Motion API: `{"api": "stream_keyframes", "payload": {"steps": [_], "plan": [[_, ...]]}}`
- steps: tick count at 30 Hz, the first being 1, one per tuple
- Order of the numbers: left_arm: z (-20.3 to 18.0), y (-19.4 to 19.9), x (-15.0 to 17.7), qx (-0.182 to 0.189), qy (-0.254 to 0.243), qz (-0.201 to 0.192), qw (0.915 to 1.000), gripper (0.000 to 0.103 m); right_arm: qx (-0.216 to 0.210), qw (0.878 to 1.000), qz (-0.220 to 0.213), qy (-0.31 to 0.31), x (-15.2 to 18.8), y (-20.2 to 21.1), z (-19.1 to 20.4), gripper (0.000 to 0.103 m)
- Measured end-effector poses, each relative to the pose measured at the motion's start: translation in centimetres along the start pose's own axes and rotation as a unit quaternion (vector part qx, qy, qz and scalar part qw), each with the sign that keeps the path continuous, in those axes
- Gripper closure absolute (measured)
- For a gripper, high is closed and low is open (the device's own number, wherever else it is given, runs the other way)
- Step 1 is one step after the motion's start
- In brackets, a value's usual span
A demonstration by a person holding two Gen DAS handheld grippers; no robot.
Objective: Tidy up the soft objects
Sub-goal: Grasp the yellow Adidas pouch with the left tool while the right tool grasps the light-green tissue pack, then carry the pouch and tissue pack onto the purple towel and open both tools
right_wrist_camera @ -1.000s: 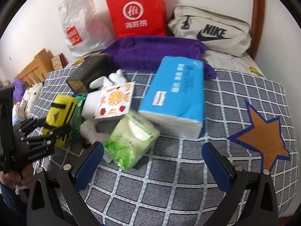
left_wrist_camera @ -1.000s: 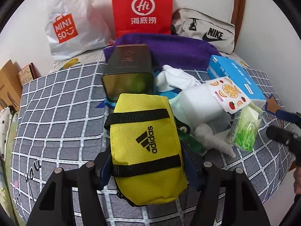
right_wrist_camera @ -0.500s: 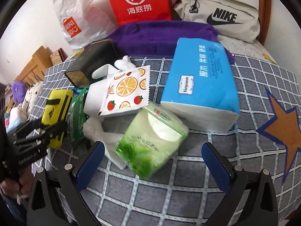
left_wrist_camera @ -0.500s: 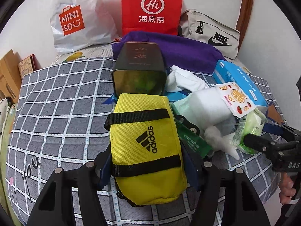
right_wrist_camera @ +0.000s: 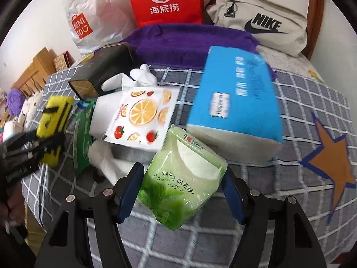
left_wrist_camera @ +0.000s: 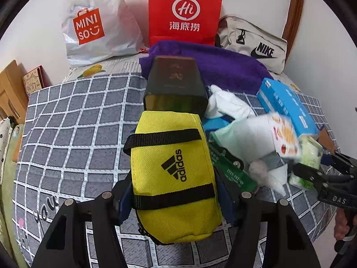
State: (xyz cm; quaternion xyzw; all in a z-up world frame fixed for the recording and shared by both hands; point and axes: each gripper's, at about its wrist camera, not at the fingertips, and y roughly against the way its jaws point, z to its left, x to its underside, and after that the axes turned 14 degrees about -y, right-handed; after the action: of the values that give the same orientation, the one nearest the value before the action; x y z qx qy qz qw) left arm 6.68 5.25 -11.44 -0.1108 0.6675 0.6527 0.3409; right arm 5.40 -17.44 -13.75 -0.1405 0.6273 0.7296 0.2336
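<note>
Yellow pouch pinched in left gripper fingers, open quilt leftward

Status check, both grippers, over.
Left gripper: shut on yellow adidas pouch. Right gripper: jaws on both sides of green tissue pack, grip unconfirmed. Blue tissue pack close behind it.

Red paper bag, perhaps cardboard boxes.
</note>
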Motion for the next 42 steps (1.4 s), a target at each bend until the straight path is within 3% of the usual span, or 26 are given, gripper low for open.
{"api": "stream_keyframes", "payload": {"steps": [8, 18, 28, 42], "plan": [[0.1, 1.9, -2.0, 0.0, 0.002, -0.014, 0.9999, 0.041, -0.005, 1.0, -0.013, -0.025, -0.6, 4.1, -3.0, 0.035], [0.2, 4.1, -6.1, -0.009, -0.004, -0.033, 0.9994, 0.041, -0.014, 0.998, -0.056, -0.03, -4.8, 7.2, -3.8, 0.034], [1.9, 3.4, -10.4, -0.017, -0.002, -0.035, 0.9992, 0.041, -0.028, 0.997, -0.067, -0.024, -10.3, 6.3, -3.8, 0.034], [5.2, -0.4, -16.9, -0.029, 0.008, -0.022, 0.9993, 0.041, -0.046, 0.996, -0.068, -0.028, -20.0, 2.8, -3.6, 0.034]]}}
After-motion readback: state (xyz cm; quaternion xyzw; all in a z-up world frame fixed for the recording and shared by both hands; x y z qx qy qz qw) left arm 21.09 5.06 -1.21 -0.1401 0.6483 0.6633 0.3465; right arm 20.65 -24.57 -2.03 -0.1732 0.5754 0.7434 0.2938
